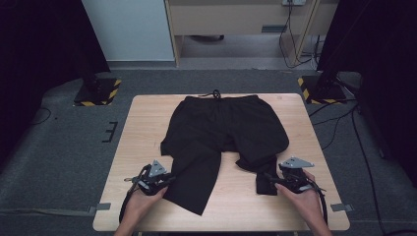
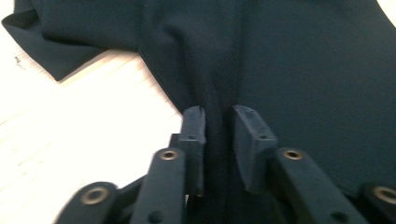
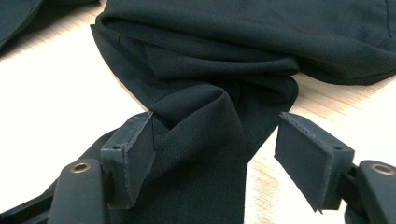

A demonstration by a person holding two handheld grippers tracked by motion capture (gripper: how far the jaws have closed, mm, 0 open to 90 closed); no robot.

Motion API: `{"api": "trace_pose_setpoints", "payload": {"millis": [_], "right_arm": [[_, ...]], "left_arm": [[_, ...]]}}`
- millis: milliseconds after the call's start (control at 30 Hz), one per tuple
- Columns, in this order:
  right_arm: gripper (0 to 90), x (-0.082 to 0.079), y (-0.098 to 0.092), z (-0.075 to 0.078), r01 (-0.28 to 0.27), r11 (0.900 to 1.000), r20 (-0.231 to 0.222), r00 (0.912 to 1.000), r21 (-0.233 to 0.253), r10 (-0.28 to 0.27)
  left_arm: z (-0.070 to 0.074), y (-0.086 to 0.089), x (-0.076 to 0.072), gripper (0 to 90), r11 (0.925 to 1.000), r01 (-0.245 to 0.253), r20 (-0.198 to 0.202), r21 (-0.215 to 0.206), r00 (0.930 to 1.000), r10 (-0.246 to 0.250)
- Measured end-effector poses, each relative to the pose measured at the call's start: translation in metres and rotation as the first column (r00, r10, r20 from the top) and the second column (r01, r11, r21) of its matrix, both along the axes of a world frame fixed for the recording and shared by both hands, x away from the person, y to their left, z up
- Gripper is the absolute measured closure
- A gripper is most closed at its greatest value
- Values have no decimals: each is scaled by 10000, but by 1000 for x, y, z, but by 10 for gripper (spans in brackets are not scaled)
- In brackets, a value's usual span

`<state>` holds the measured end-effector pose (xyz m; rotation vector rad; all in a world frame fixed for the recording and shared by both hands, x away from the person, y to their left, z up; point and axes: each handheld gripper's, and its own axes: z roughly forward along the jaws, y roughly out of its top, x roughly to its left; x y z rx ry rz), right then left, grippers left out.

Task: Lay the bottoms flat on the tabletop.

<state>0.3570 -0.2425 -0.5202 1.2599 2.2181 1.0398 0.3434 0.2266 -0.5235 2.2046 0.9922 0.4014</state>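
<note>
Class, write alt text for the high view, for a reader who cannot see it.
Black shorts lie spread on a wooden table, waistband at the far edge. A person's hands hold a tool at each leg end: the left tool at the flat leg, the right tool at the bunched, twisted one.

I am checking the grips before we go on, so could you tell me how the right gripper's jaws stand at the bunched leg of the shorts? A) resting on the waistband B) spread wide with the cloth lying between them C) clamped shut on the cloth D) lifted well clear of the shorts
B: in the right gripper view the right gripper has its jaws wide apart, with the twisted leg of the black shorts lying loosely between them.
</note>
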Motion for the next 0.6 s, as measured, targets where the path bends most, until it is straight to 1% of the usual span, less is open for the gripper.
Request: {"api": "trace_pose_setpoints", "payload": {"millis": [100,167,267,400,600], "right_arm": [[283,0,0,0,18,10000,-17,10000,4,-18],[283,0,0,0,20,10000,-18,10000,3,-20],[281,-1,-1,1,45,10000,-18,10000,48,-45],[281,0,-2,2,69,9999,21,10000,76,-69],[280,-1,-3,3,89,9999,69,9999,50,-90]], "left_arm": [[1,1,-3,812,9998,129,-84,126,9999,-127],[2,2,-6,832,9996,218,-137,205,9997,-215],[4,8,-17,851,9989,340,-353,320,9988,-328],[7,15,-28,872,9981,449,-626,421,9971,-423],[10,22,-45,878,9956,618,-804,699,9952,-561]]}}
